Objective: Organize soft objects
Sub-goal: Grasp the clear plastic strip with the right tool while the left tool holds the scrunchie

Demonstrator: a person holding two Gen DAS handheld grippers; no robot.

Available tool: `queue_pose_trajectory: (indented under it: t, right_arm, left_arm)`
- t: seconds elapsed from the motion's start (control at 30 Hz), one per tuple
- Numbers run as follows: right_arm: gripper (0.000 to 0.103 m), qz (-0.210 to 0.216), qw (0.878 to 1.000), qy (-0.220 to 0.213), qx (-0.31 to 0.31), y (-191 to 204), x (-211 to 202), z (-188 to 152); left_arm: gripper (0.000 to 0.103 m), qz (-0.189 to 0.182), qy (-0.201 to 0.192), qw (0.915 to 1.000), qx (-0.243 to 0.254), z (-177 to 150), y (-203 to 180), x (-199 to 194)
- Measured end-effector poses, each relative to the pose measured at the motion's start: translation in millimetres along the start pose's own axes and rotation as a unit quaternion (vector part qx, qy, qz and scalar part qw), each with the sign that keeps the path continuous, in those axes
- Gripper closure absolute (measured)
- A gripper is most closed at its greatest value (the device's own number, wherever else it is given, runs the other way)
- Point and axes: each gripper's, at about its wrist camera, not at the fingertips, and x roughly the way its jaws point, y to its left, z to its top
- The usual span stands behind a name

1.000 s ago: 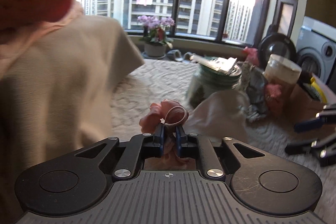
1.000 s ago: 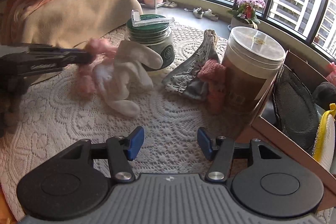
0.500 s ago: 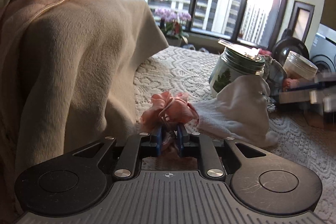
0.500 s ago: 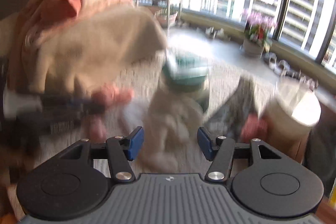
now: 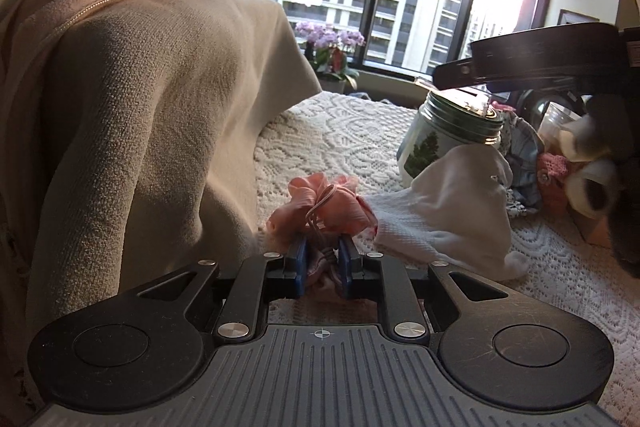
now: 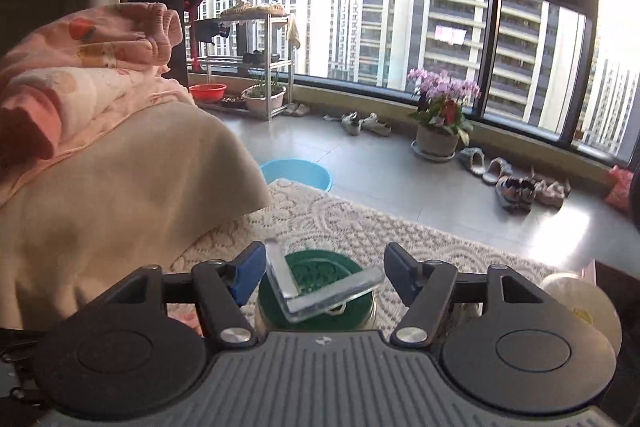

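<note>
Left hand-held gripper [image 5: 323,259]: jaws easing apart around the crumpled pink fabric drawstring pouch [image 5: 320,205], now lowered onto the lace-covered table [image 5: 340,131] beside a white sock [image 5: 444,211]. Placement probably finishing. Right hand-held gripper [image 6: 324,273]: widening, empty, risen above green-lidded jar [image 6: 316,291].

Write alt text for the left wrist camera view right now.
The left gripper pinches a pink fabric pouch on a lace tablecloth, its jaws opening slightly. A white sock and a green-lidded jar lie beyond.
</note>
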Motion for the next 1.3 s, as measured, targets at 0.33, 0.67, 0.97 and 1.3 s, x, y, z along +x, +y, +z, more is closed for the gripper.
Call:
queue_pose_trajectory:
  t: [0.33, 0.67, 0.97, 1.3]
  right_arm:
    - [0.031, 0.013, 1.0, 0.023, -0.003, 2.7, 13.2, -5.5]
    - [0.04, 0.02, 0.999, -0.002, -0.04, 4.9, -10.7, 0.2]
    - [0.04, 0.019, 0.998, -0.03, -0.048, -4.9, -43.1, 13.5]
    - [0.04, 0.007, 0.997, -0.063, -0.04, -42.7, -94.6, 25.1]
  left_arm:
    - [0.084, -0.001, 0.0, 1.0, -0.003, -0.1, 0.2, 0.2]
    - [0.086, -0.006, 0.002, 0.9998, -0.021, 4.1, 3.6, 1.5]
    - [0.089, -0.019, -0.017, 0.9997, -0.004, 40.5, -14.5, 7.4]
    - [0.089, -0.019, -0.062, 0.9965, 0.052, 85.3, -55.0, -9.8]
